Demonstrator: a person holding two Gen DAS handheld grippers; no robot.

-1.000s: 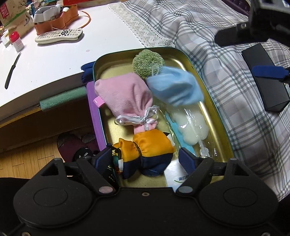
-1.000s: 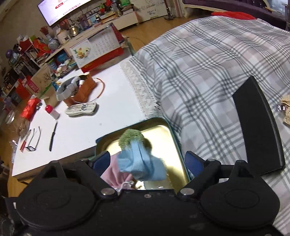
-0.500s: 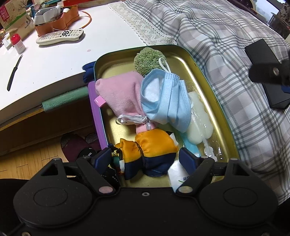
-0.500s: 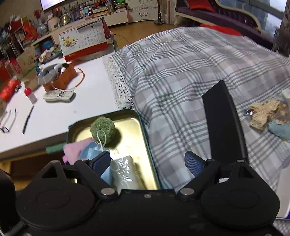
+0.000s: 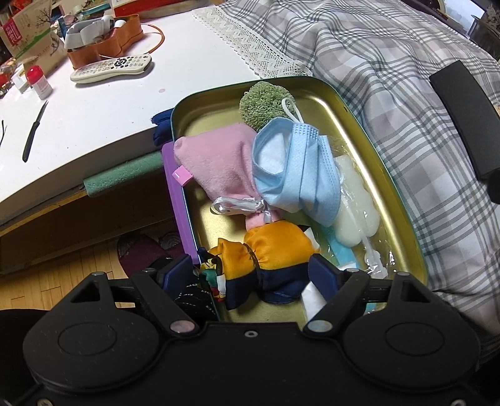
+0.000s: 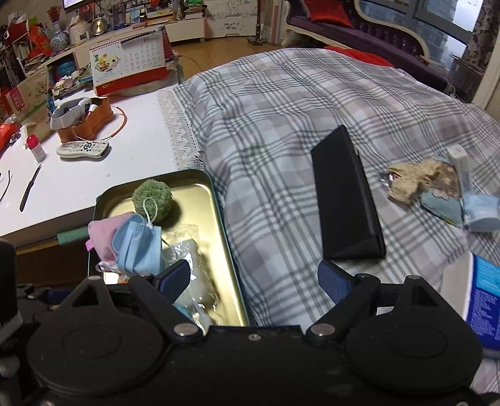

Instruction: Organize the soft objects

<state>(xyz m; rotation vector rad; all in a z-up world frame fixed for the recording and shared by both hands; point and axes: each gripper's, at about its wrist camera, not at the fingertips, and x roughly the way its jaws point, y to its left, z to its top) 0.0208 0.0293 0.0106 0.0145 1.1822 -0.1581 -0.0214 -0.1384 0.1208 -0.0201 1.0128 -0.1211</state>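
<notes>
In my gold tin [image 5: 353,112] I see a pink pouch [image 5: 218,162], a pale blue mask [image 5: 300,168], a green ball [image 5: 262,104] and an orange-and-navy bag [image 5: 268,253]. Right of the tin, the grey plaid cloth [image 6: 281,125] carries a black case [image 6: 343,193].

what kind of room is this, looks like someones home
Most likely a lived-in living room at home. A TV remote and a desk calendar sit on a white table, a plaid cloth covers furniture beside it, and a sofa stands by the window.
</notes>
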